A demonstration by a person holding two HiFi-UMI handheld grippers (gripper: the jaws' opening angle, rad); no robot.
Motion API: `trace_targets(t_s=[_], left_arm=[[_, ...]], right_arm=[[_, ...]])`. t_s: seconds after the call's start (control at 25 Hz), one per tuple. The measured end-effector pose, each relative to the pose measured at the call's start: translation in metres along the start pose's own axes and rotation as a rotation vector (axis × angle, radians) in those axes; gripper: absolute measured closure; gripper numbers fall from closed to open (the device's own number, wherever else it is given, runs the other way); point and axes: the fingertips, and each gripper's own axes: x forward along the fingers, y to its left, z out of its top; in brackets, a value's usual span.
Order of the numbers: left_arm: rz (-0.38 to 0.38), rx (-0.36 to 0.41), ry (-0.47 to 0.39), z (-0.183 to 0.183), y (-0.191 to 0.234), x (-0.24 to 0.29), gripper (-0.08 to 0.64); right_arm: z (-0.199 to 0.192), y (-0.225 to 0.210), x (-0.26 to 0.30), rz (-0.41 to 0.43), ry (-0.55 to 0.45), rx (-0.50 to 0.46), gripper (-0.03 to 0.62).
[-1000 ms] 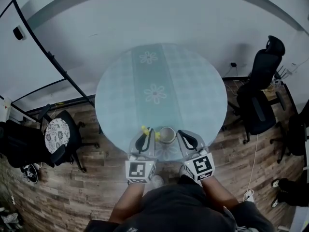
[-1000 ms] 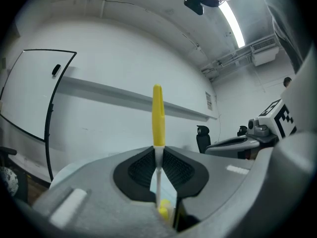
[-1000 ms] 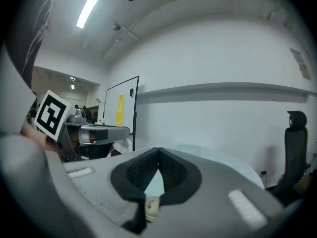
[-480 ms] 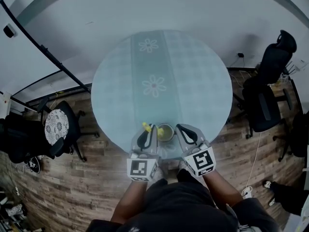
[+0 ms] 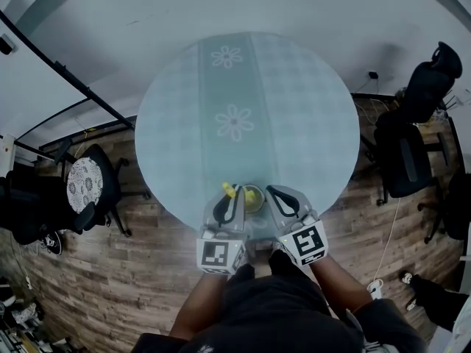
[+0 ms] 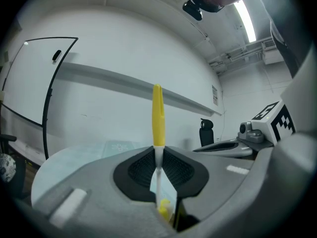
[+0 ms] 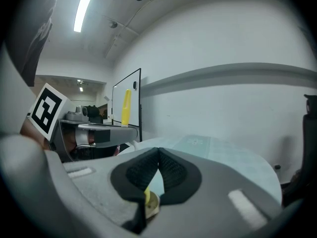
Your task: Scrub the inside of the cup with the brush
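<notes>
Near the front edge of the round, pale-clothed surface (image 5: 294,123) stands the cup (image 5: 252,195), with both grippers drawn in beside it. On its left, the left gripper (image 5: 232,201) has its jaws clenched on the thin white stem of the brush (image 6: 158,115), whose yellow handle points straight up while the lower end dips toward the cup. From the other side, the right gripper (image 7: 158,155) has its jaws pinched close together, and the cup's rim shows low between them with a bit of yellow just above it. Wood flooring and black office chairs (image 5: 408,153) surround the surface.
</notes>
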Motion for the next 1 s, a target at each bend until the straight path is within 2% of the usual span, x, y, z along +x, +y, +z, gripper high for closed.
trace_targets(t_s=[0.48, 1.0], left_arm=[[0.034, -0.026, 0.065, -0.043, 0.009, 0.023, 0.522], [0.039, -0.025, 0.091, -0.062, 0.005, 0.052, 0.522]], right_arm=[[-0.031, -0.026, 0.01, -0.005, 0.036, 0.035, 0.591], [-0.054, -0.044, 0.014, 0.002, 0.052, 0.068, 0.591]])
